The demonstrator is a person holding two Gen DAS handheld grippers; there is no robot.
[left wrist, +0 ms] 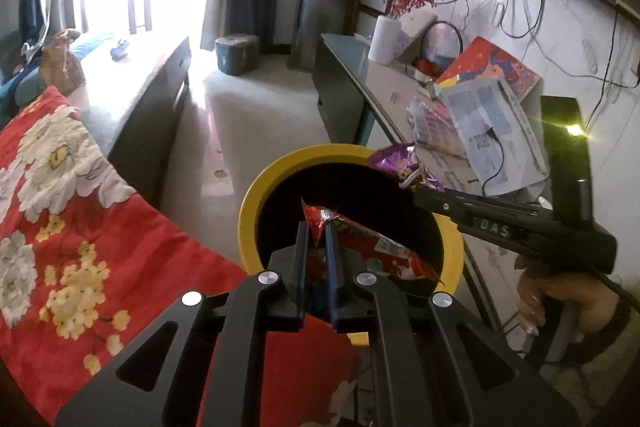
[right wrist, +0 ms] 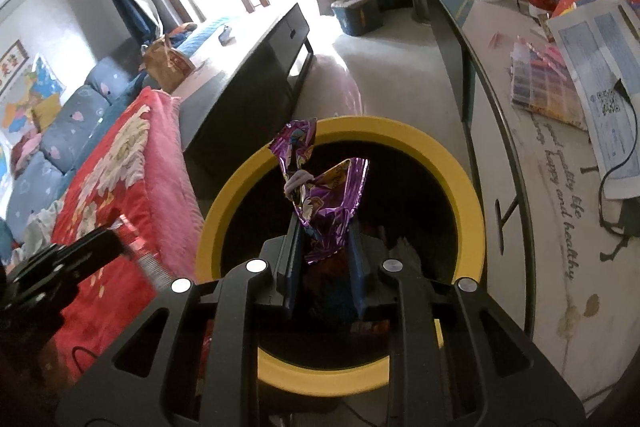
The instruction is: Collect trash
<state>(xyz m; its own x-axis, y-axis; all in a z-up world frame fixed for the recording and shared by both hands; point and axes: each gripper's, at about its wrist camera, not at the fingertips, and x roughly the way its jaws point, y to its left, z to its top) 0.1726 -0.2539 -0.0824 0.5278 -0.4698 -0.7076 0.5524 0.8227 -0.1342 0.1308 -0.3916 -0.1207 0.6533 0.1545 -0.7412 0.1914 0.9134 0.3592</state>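
Over bin [right wrist: 472, 195] | left gripper [left wrist: 318, 227] clamps red wrapper [left wrist: 372, 247] | right gripper [right wrist: 324, 227] perhaps loosely holds purple wrapper [right wrist: 320, 195]

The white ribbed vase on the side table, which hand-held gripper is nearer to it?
Right. The right hand-held gripper holds a purple wrapper at the yellow bin's table-side rim, towards the vase; the left hand-held gripper is over the bin's couch side.
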